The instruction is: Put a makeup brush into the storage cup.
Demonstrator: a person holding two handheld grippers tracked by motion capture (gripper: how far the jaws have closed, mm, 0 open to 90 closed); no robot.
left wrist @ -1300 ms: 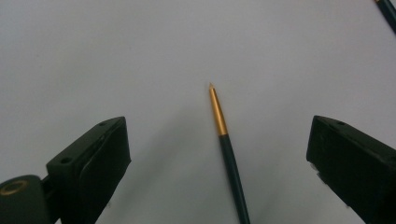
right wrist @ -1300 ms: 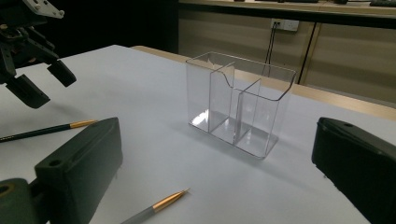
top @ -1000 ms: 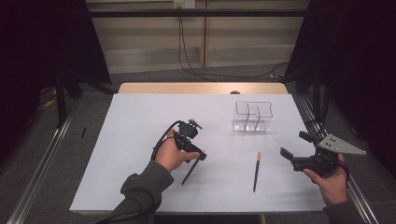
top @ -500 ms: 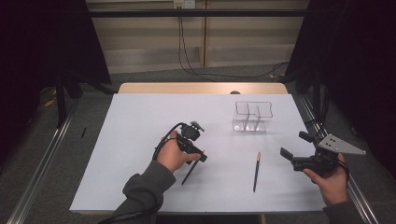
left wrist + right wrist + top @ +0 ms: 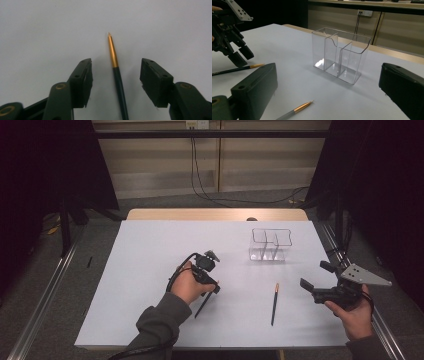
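- On the white surface [image 5: 150, 265], in the high view, we see the left tool [image 5: 209, 289] pointing down over a dark brush [image 5: 201, 306] that lies aslant near the middle, its tip toward the near edge. The left hand [image 5: 186, 284] wraps the tool's body, and from up here we cannot tell whether the tool touches the brush.
- Farther right in the same view a second brush [image 5: 274, 303] lies alone, gold end away from us. The right tool [image 5: 315, 280] hangs at the right edge in the right hand [image 5: 354, 316], its jaws spread and nothing between them. A clear two-compartment holder [image 5: 270, 245] stands upright toward the far right, well apart from both brushes.
- In the left gripper view, we look straight down on the dark brush [image 5: 118, 82]. Its gold ferrule [image 5: 112, 51] runs to a fine point beyond the jaw tips. The left tool [image 5: 115, 75] has just been closing; its jaws stand either side of the handle with a gap on each side, so the pads do not press on it.
- In the right gripper view, the right tool [image 5: 329, 82] is wide apart and empty. Between its jaws we see the holder [image 5: 340, 53], and in front of it the second brush [image 5: 297, 110]. At far left the left tool [image 5: 238, 56] sits over the dark brush [image 5: 237, 69].
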